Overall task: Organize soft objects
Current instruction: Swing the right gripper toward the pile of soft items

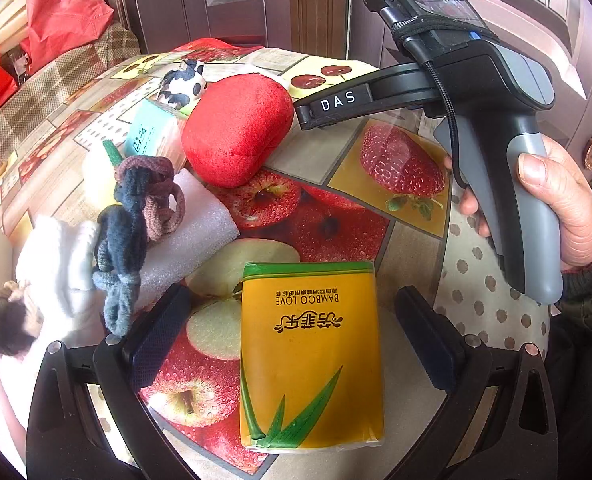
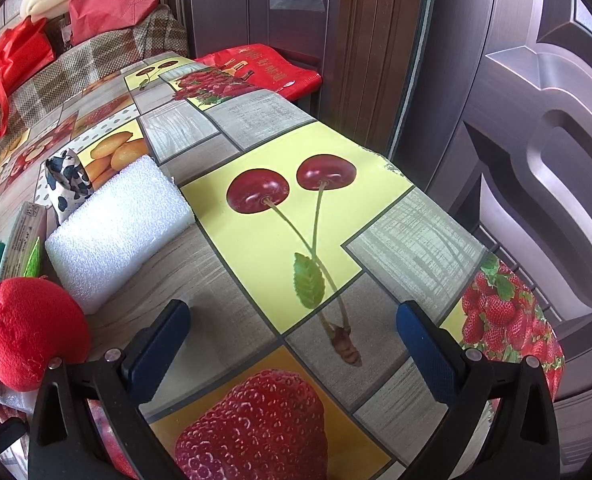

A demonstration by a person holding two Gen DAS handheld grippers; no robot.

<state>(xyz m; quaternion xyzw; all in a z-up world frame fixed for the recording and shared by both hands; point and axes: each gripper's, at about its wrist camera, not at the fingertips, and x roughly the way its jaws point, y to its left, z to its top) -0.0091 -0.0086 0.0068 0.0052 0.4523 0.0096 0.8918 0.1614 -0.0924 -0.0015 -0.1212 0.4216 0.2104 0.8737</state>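
since the tissue pack (image 1: 311, 354) lies between the spread fingers of the left gripper (image 1: 296, 344), it seems lined up for grabbing; the right gripper (image 2: 296, 354), also spread, waits over bare tablecloth (image 2: 296, 216).

Glossy plastic tissue pack (image 1: 309, 354) on a shiny printed tablecloth (image 2: 256, 240); red sponge (image 1: 238, 130) rough, white foam block (image 2: 118, 230) finely porous

White foam block (image 1: 184, 236) partly under hair ties (image 1: 136, 216), red sponge (image 2: 28, 332) cut off at left edge

Home: fruit-print tablecloth (image 2: 296, 240), plaid sofa (image 1: 56, 76), panelled door (image 2: 535, 160).
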